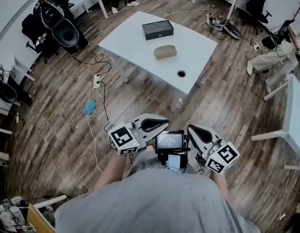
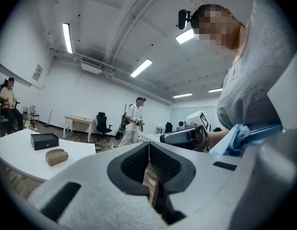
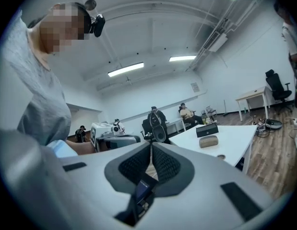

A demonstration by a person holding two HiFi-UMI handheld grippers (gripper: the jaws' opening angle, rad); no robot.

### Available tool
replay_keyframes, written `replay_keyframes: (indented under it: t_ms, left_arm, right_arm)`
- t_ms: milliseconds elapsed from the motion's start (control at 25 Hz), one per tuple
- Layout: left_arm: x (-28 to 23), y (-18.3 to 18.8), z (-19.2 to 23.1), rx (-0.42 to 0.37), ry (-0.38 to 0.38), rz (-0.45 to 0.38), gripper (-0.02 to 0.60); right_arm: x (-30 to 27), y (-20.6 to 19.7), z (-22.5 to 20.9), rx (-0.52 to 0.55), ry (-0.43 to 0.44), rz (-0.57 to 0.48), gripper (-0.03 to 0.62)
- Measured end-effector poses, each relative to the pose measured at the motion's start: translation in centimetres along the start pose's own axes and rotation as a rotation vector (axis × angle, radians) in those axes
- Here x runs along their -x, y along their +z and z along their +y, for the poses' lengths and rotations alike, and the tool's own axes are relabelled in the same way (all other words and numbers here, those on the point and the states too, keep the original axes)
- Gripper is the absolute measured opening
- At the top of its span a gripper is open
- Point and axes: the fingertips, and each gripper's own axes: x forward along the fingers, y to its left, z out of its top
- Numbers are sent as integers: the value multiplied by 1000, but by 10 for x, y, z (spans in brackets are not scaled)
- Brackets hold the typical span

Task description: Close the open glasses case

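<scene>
A tan oval glasses case (image 1: pixel 165 51) lies on the white table (image 1: pixel 135 38) far ahead of me, with a black rectangular box (image 1: pixel 157 29) behind it. From here I cannot tell whether either is open. Both show small in the left gripper view, case (image 2: pixel 56 156) and box (image 2: pixel 44 141), and in the right gripper view, case (image 3: pixel 208 141) and box (image 3: pixel 207 130). My left gripper (image 1: pixel 165 123) and right gripper (image 1: pixel 190 129) are held close to my body, tips turned toward each other, well short of the table. Each one's jaws meet with nothing between them, seen close up on the left gripper (image 2: pixel 148 143) and right gripper (image 3: pixel 151 144).
The table has a round cable hole (image 1: pixel 181 74) near its front edge. A bottle (image 1: pixel 177 104) stands on the wood floor by the table's near corner. A power strip with cables (image 1: pixel 97 80) and a blue cloth (image 1: pixel 88 107) lie at left. Office chairs, other desks and seated people ring the room.
</scene>
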Motion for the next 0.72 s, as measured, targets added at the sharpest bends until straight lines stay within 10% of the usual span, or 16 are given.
replay_keyframes:
  t_ms: [720]
  left_arm:
    - [0, 6, -4, -12, -14, -18, 20]
  right_arm:
    - [6, 9, -1, 33, -25, -62, 34]
